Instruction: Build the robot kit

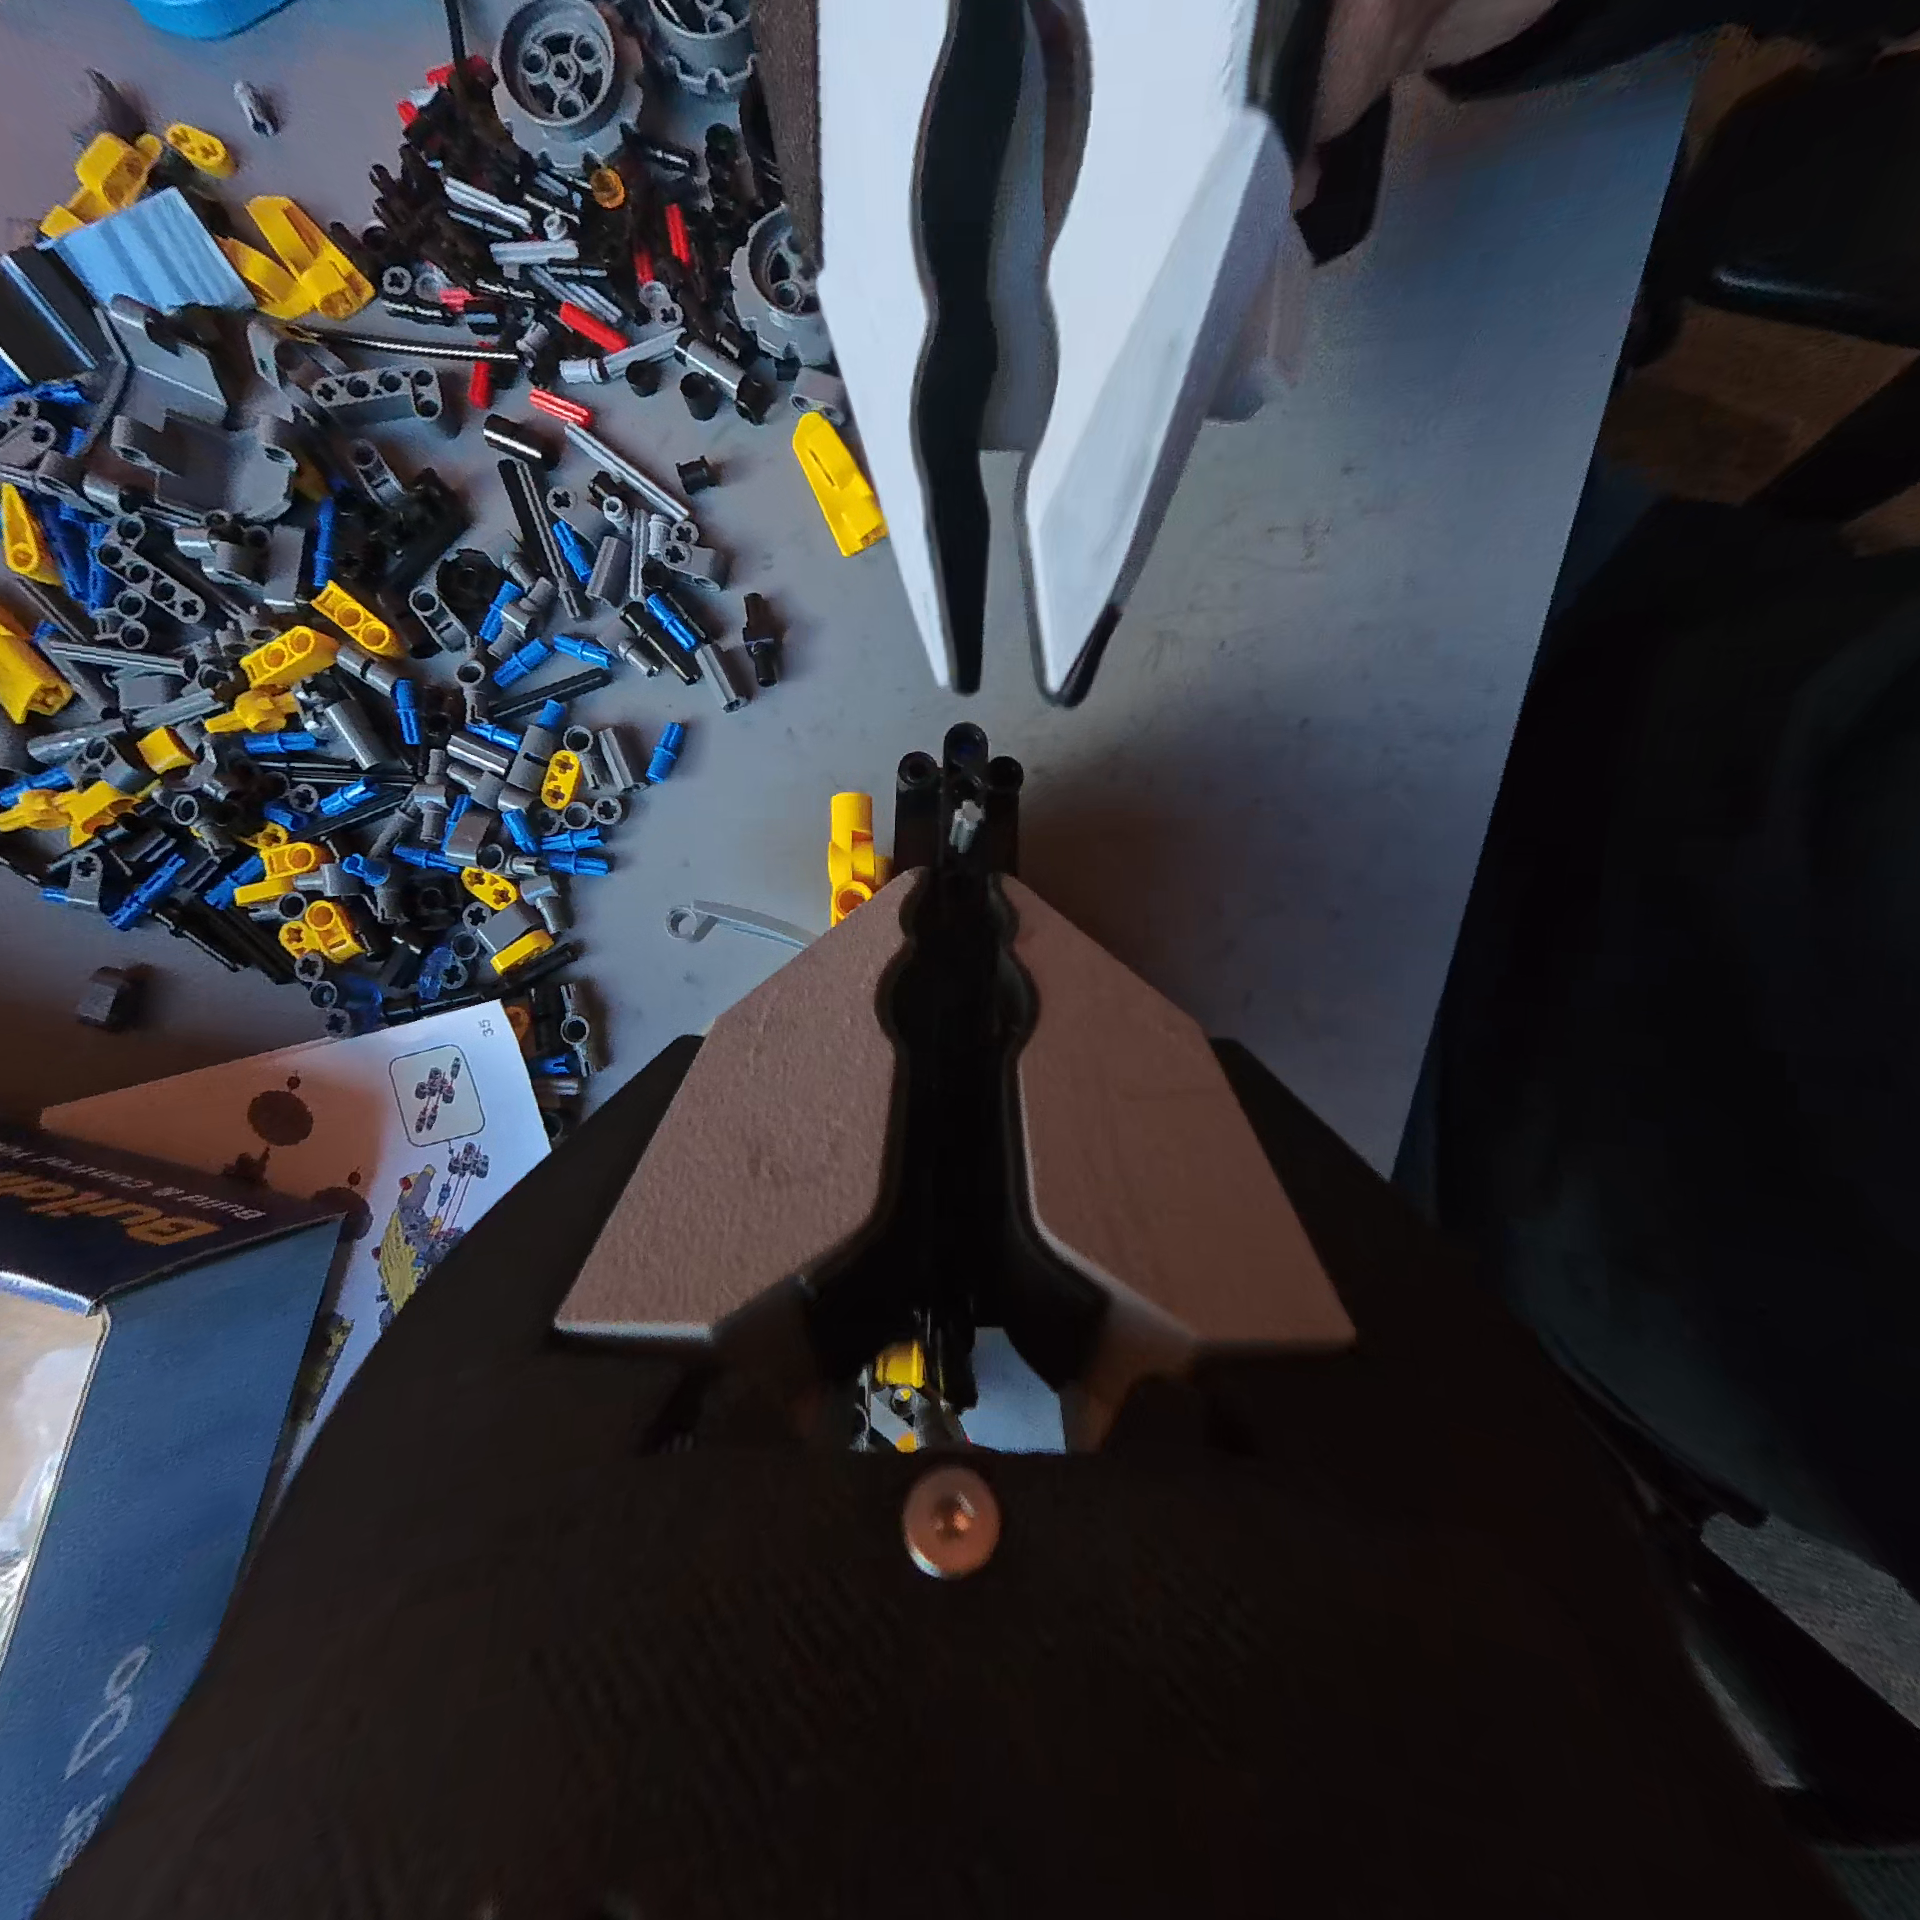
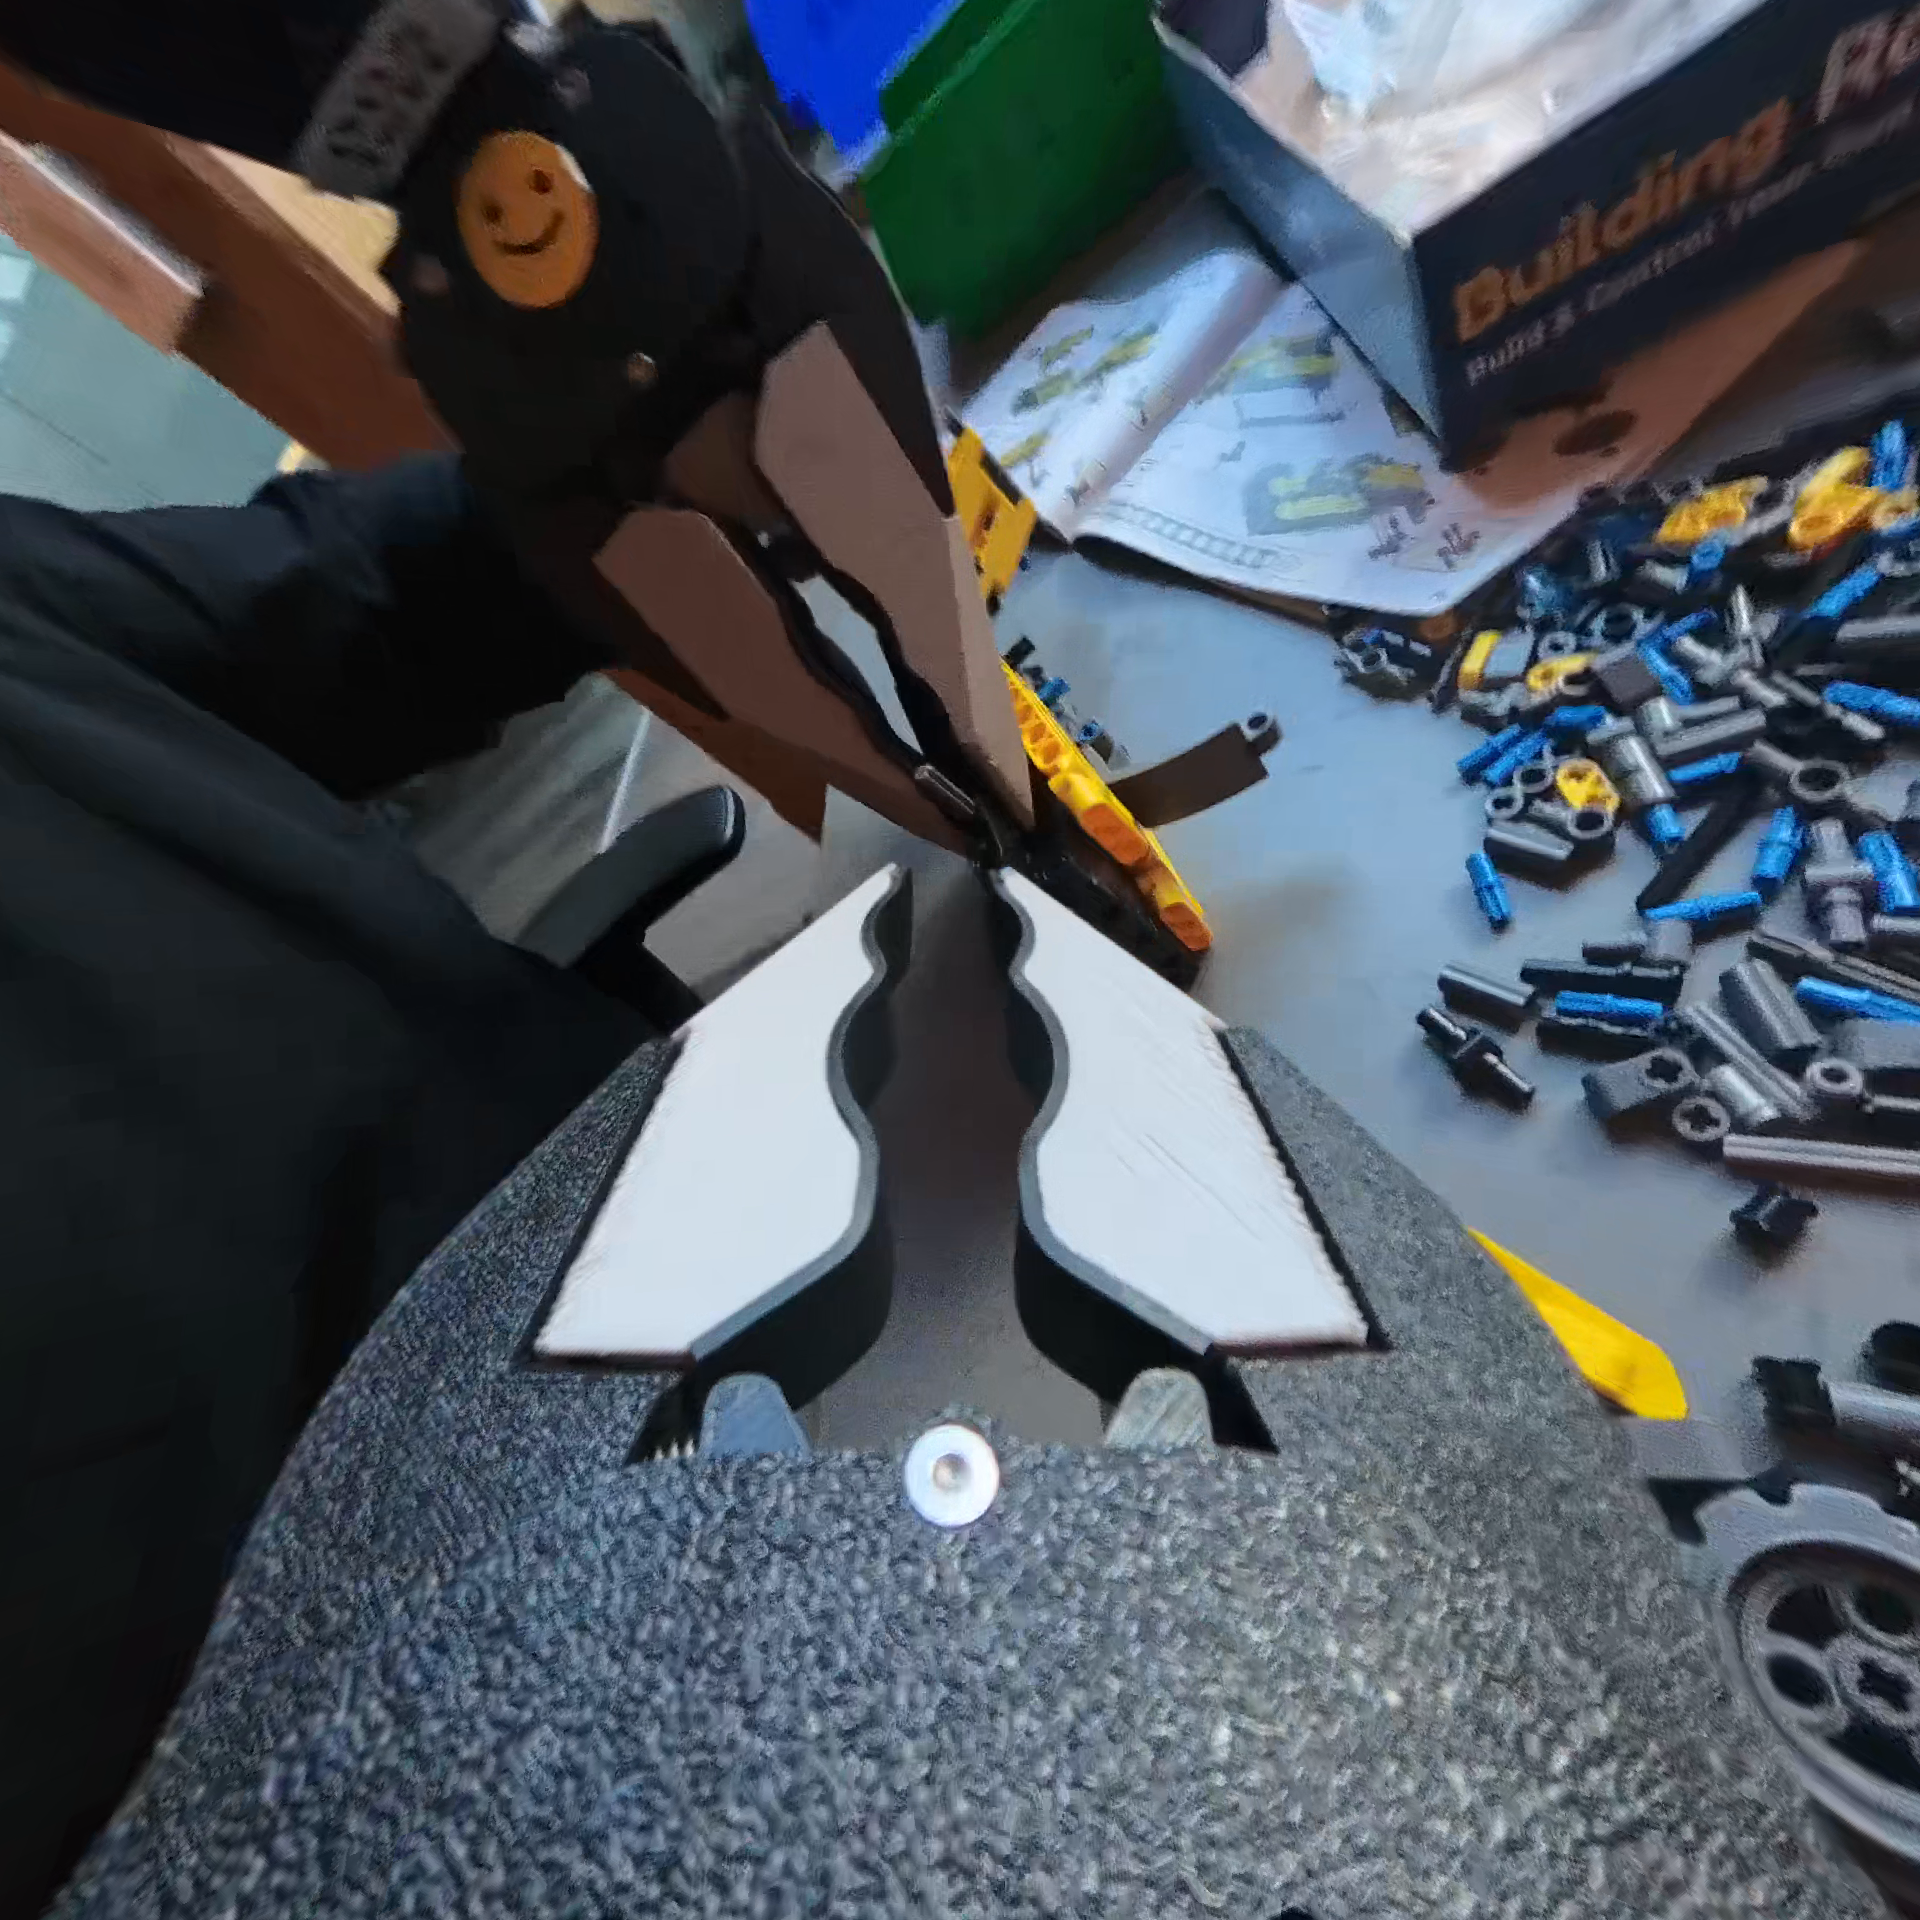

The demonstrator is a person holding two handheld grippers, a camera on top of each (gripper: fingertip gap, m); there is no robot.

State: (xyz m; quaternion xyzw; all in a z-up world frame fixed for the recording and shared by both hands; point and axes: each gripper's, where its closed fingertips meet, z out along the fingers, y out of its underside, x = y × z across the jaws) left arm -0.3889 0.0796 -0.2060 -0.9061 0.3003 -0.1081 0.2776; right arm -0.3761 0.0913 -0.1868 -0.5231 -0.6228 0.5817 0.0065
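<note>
My left gripper (image 1: 961, 883), with tan fingers, is shut on a small black and yellow brick assembly (image 1: 961, 795). The assembly's black end, with three round holes and a grey pin, sticks out past the fingertips. A yellow part (image 1: 857, 847) shows at its left side. My right gripper (image 2: 948, 878), with white fingers, is open by a narrow gap and holds nothing. Its tips sit just short of the assembly's black end. In the right wrist view the left gripper (image 2: 982, 821) comes down from the upper left, holding the assembly with its yellow beam (image 2: 1107, 805). The right gripper also shows in the left wrist view (image 1: 1006, 686).
A big pile of loose blue, black, grey and yellow parts (image 1: 364, 644) covers the grey table (image 1: 1299, 727), also seen in the right wrist view (image 2: 1714, 831). An instruction booklet (image 2: 1226, 447), an open box (image 2: 1610, 208), grey wheels (image 1: 561, 78) and a yellow panel (image 1: 836, 483) lie nearby. A dark chair (image 1: 1714, 1039) stands beside the table. Only a small space, under 4 cm, lies between the two pairs of fingers.
</note>
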